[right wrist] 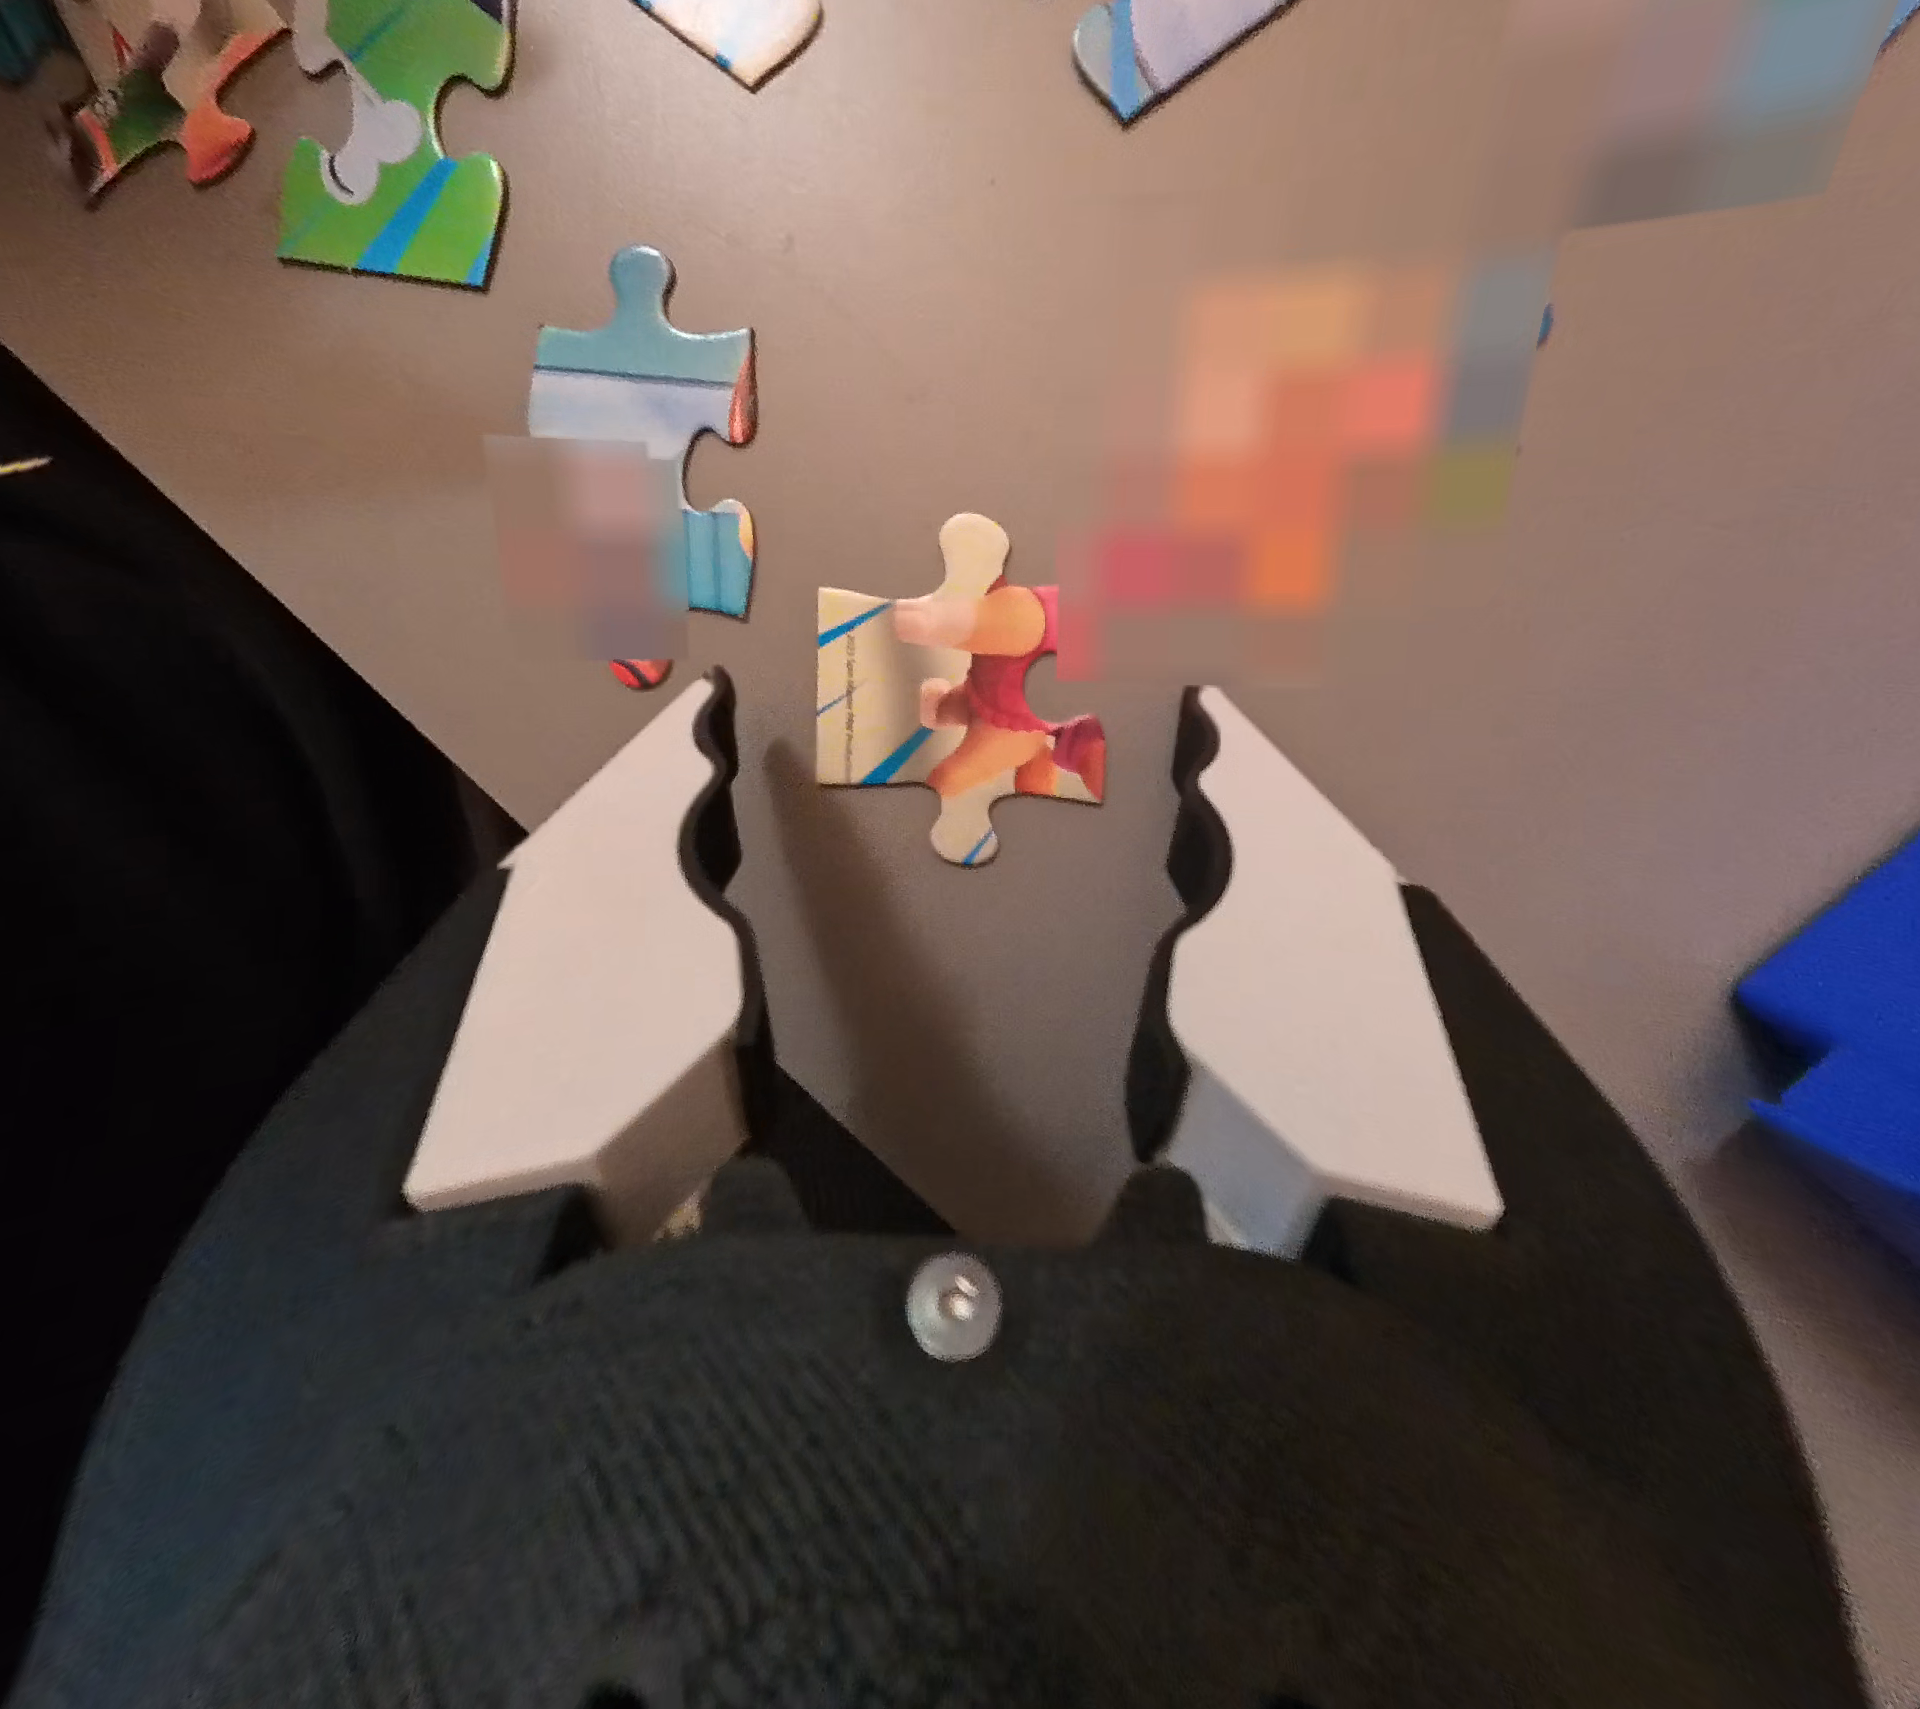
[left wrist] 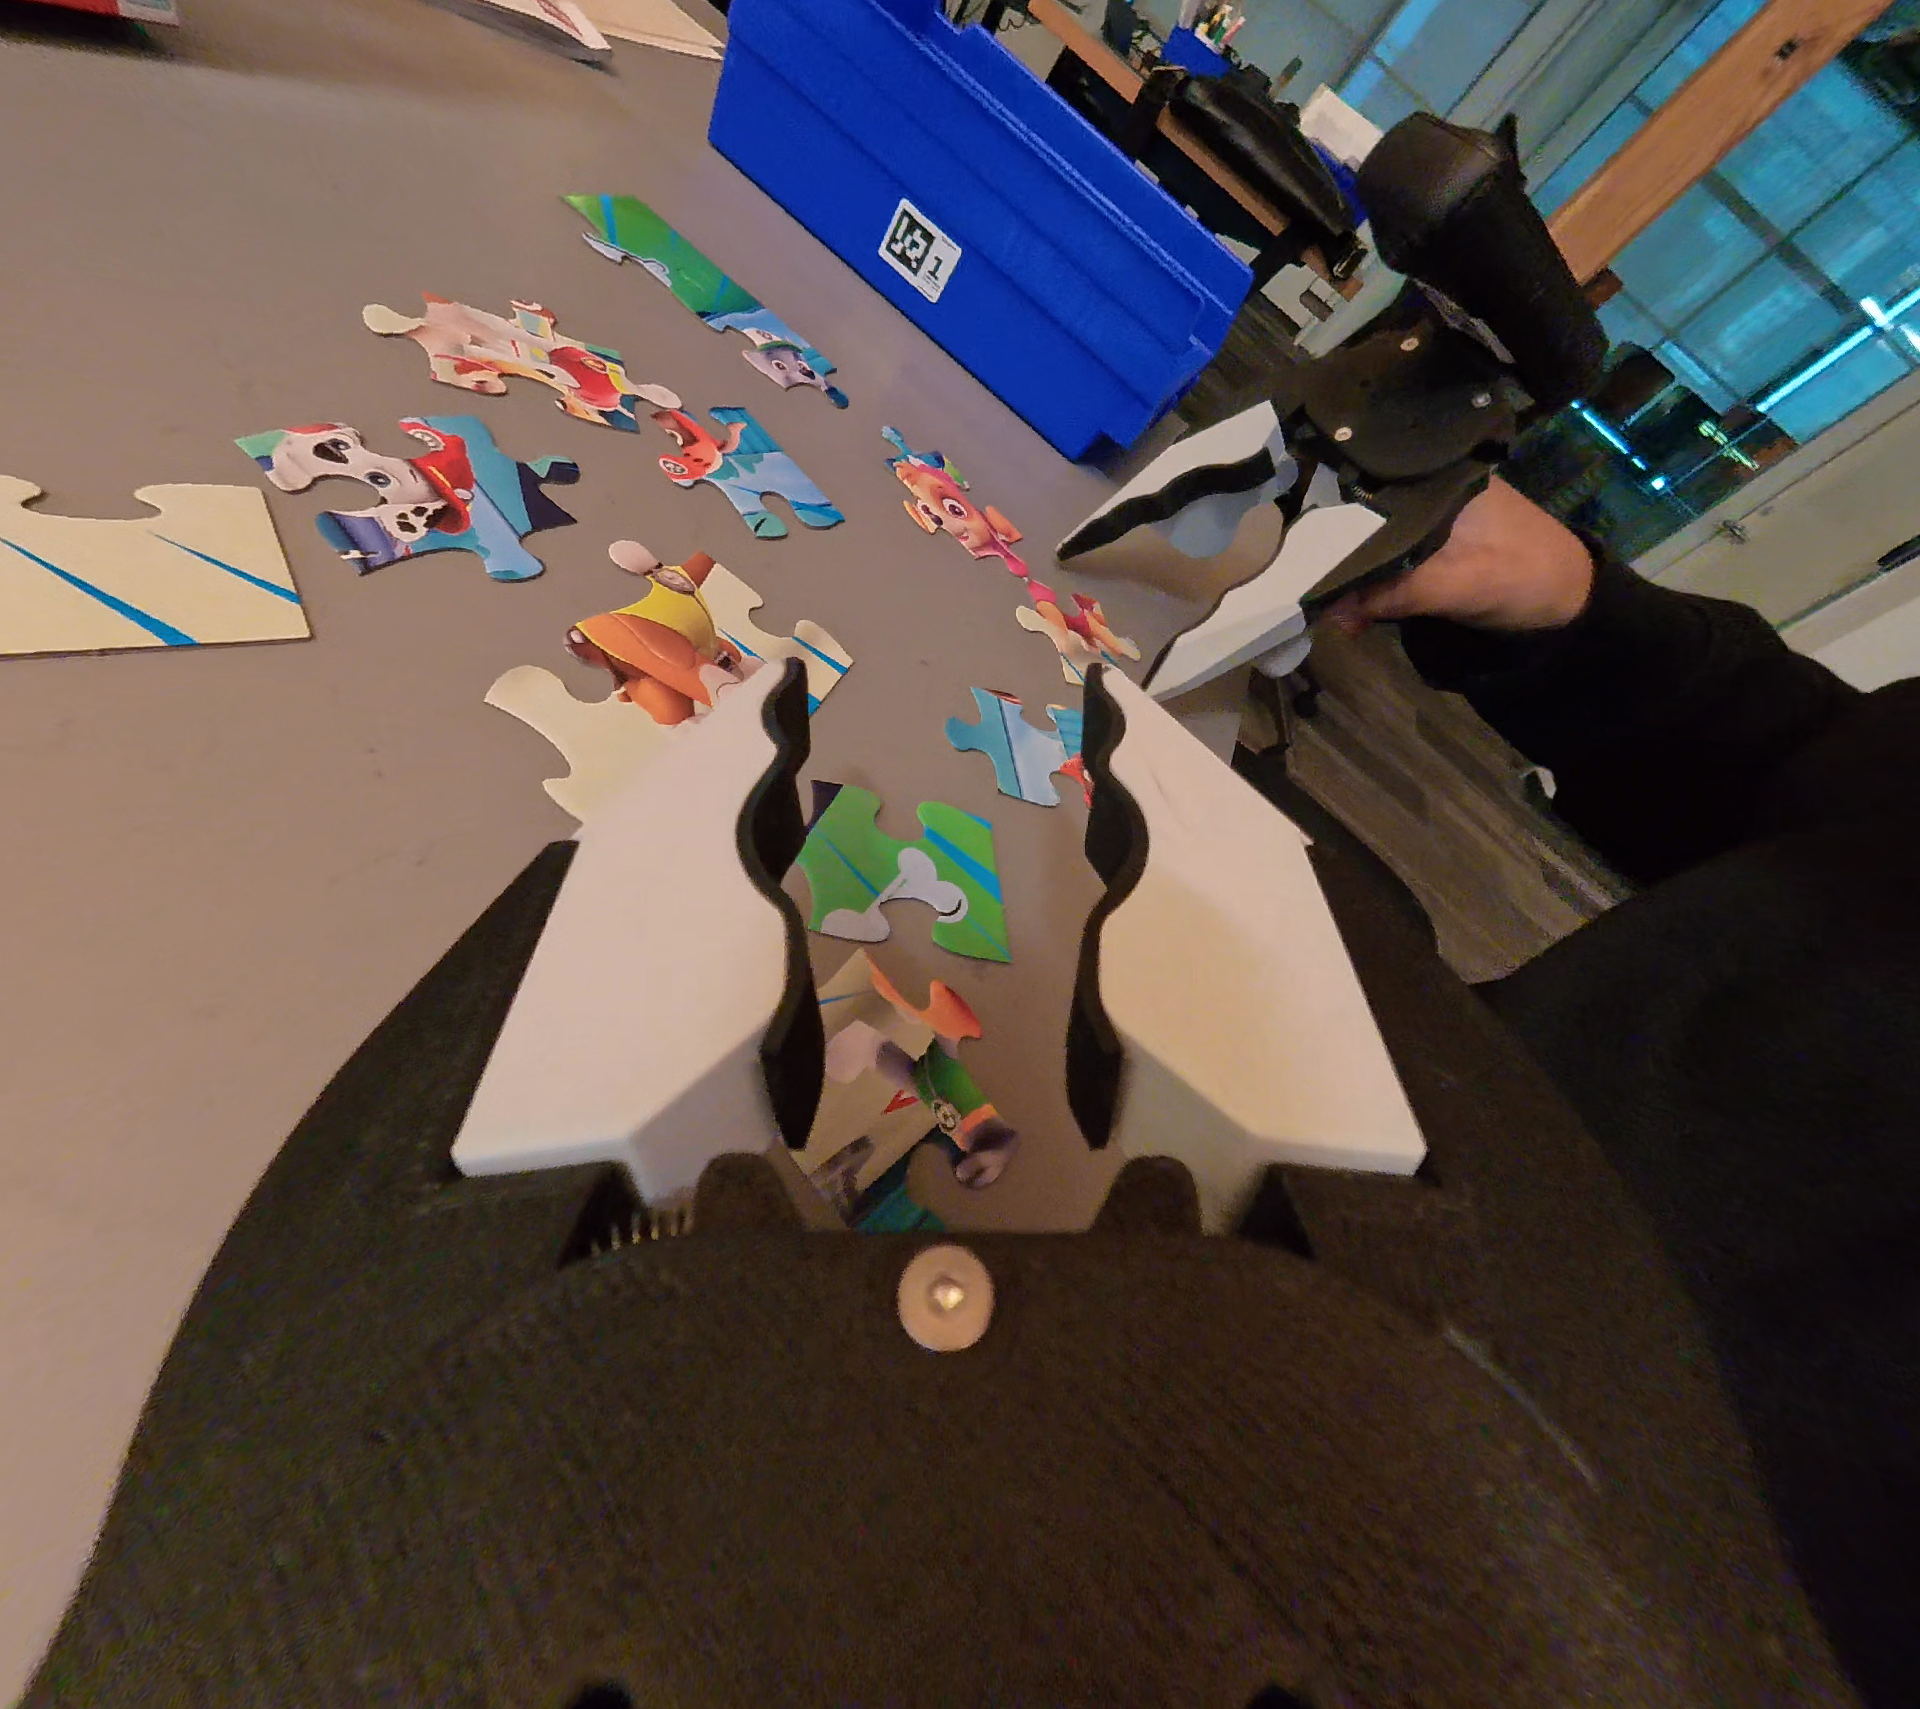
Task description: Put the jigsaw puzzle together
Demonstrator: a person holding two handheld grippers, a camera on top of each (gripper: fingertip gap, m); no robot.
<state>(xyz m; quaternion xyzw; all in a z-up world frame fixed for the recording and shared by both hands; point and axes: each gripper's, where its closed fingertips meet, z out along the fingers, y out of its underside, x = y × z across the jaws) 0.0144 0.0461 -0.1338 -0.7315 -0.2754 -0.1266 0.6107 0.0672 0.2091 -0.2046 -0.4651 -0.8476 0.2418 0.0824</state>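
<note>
Left gripper hovers low over the table, jaws apart and holding nothing, a green piece lying below the gap. Right gripper, jaws wide apart, also holds nothing; a pink-orange piece lies flat between its fingertips, untouched. Only the left view shows the blue bin whole and the hand on the right gripper; the right view shows just the bin's corner.
</note>
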